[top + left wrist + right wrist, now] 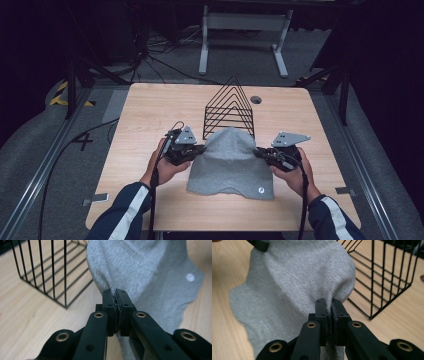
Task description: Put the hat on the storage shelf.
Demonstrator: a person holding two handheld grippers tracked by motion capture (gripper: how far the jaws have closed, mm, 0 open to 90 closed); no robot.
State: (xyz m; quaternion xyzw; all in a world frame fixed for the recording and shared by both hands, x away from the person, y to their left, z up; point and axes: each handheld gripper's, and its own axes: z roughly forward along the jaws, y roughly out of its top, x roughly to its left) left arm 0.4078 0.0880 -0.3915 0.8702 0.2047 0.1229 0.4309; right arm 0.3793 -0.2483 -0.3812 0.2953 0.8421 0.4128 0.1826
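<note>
We count one grey beanie (231, 162), one black wire rack (229, 107) and two grippers on the wooden table (150, 110). In the high view the beanie lies at the table's near centre, and its crown overlaps and hides the rack's near lower edge. The left gripper (199, 148) meets the beanie's left edge and the right gripper (260, 152) its right edge; from above, the fingers themselves are too small to make out.

The left gripper view resolves this: its fingers (109, 305) are clenched on a fold of grey fabric, with the rack at upper left, cut off by the frame. That view also reveals a small round white badge (190, 277) near the hem. The right gripper view shows its fingers (321, 311) likewise clamped on the fabric, with the rack at right. A dark object at its top-left corner is cropped, and we cannot identify it.
</note>
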